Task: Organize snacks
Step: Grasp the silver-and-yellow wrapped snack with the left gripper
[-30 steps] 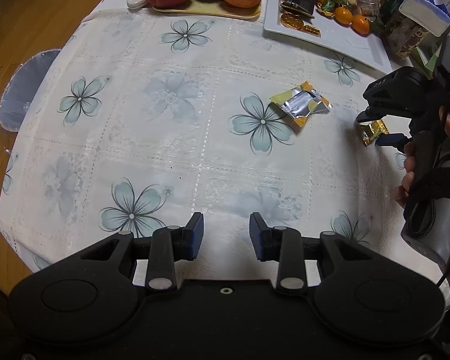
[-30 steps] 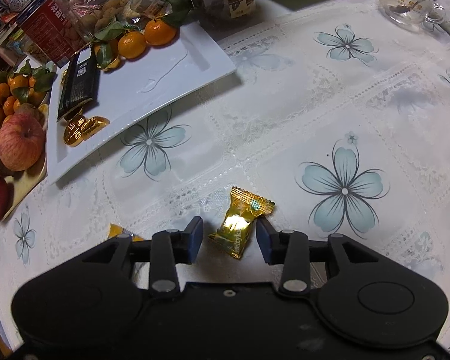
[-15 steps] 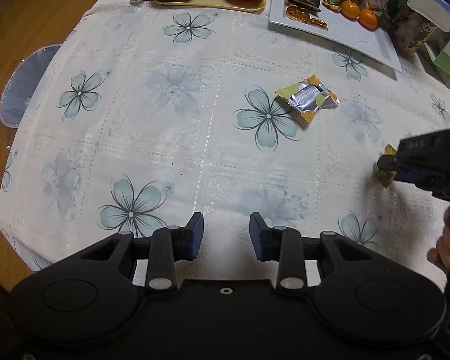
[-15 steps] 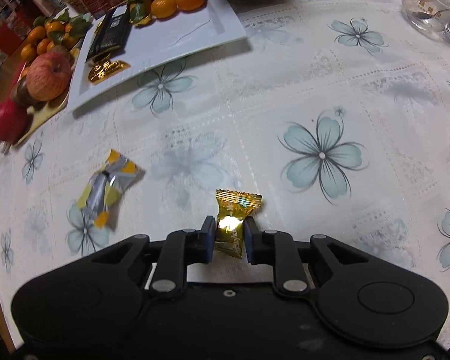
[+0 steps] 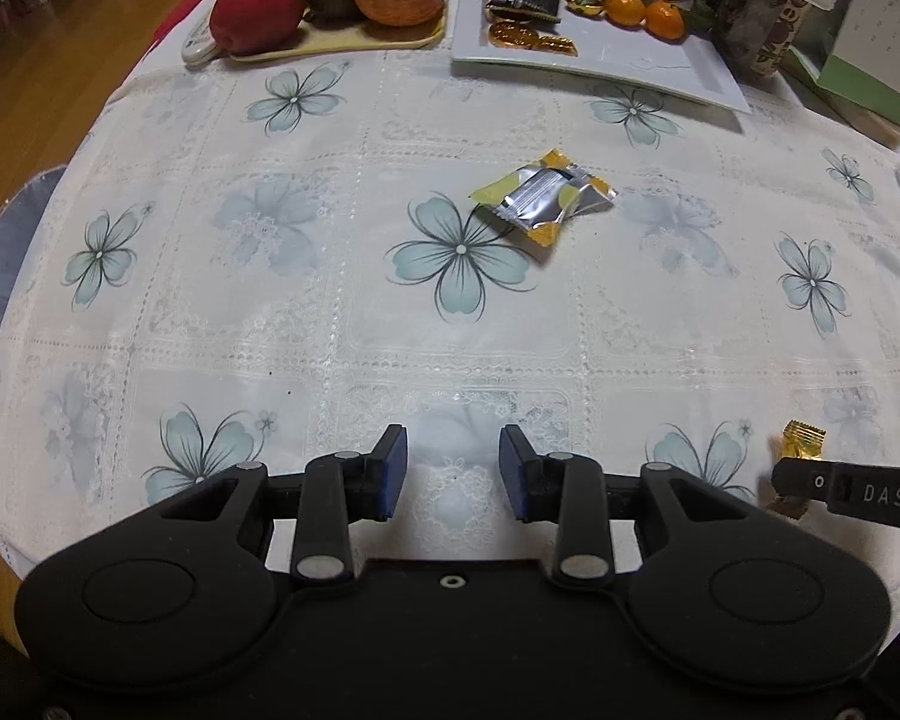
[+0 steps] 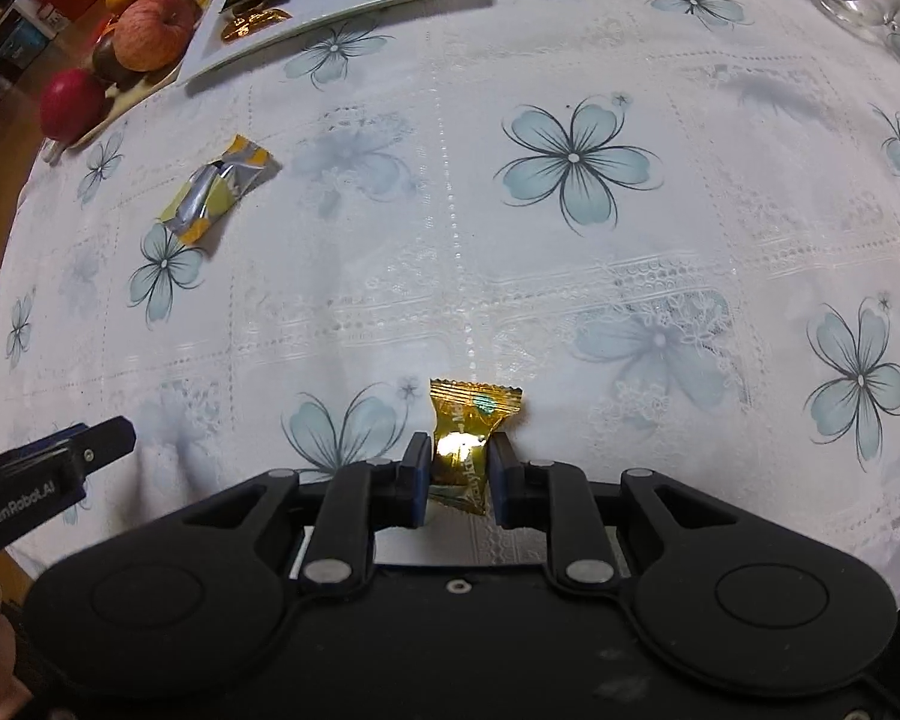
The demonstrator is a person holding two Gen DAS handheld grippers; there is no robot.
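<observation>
Fruit tray (image 5: 330, 45) sitting at the far left of the desk (image 5: 270, 300), apples on it; not part of this step. Left claw (image 5: 453, 474) hovering over bare cloth, released, jaws standing apart with nothing between them. Ahead of it the silver-and-yellow snack packet (image 5: 540, 198) is lying flat on the cloth, untouched, well short of the white plate (image 5: 630, 60) where a dark bar and gold coins are already gathered. Right claw (image 6: 459, 468) clenched on the gold candy (image 6: 465, 420), pads pinching the wrapper's lower half, crimped top edge sticking out forward; the candy appears lifted just clear of the cloth, near the desk's front edge. Judging the step as carrying this candy to the plate. Doing it well means keeping the pinch steady, since foil is slippery and only part is gripped; travelling over the packet without brushing it; lowering onto bare plate near the coins before releasing. Left claw is looking well placed for the packet.
</observation>
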